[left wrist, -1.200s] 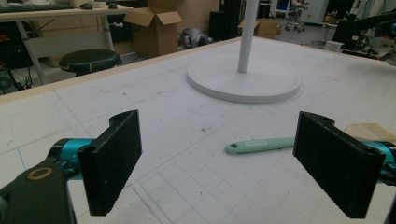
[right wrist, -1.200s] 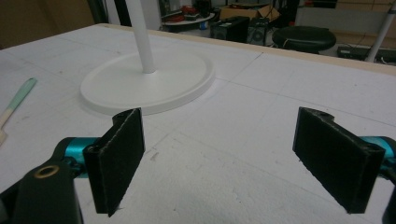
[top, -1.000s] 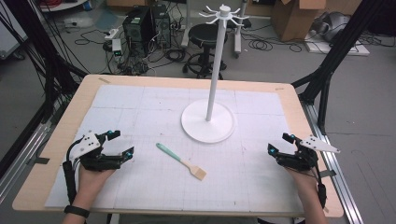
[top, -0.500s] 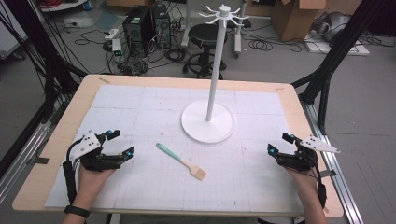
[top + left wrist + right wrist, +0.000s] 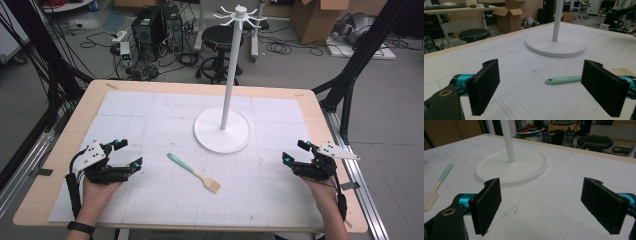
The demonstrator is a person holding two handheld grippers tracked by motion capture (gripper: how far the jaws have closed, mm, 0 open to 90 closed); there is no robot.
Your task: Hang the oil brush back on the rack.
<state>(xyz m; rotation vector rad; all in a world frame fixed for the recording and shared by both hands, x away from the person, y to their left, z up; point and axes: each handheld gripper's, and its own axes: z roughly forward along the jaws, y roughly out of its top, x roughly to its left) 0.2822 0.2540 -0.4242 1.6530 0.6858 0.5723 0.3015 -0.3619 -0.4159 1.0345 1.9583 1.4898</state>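
A small brush (image 5: pixel 194 172) with a mint-green handle and a pale wooden head lies flat on the white gridded mat (image 5: pixel 150 115) that covers the worktop (image 5: pixel 95 95), set at a slant between the two hands and just in front of a white stand (image 5: pixel 222 130) with a round base and a tall pole topped by a ring of hooks. The slant points the handle toward the left tongs (image 5: pixel 125 155) and the bristle end toward the person's edge, which probably makes the handle the easier end for the left side to take. Both pairs of tongs rest low near the front corners of the mat, well apart from the brush and from each other; the left tongs stand wide with nothing between the pads, and the right tongs (image 5: pixel 295 151) are likewise spread wide and hold nothing. In the left gripper view the green handle (image 5: pixel 562 79) lies just beyond the gap and runs behind the right-hand pad (image 5: pixel 605 87), so the tool seems lined up for a reach forward. The right gripper view looks toward the base of the stand (image 5: pixel 511 168), with the brush off at its left edge (image 5: pixel 436 190). Since the stand carries hooks at the top, the brush is likely meant to hang there
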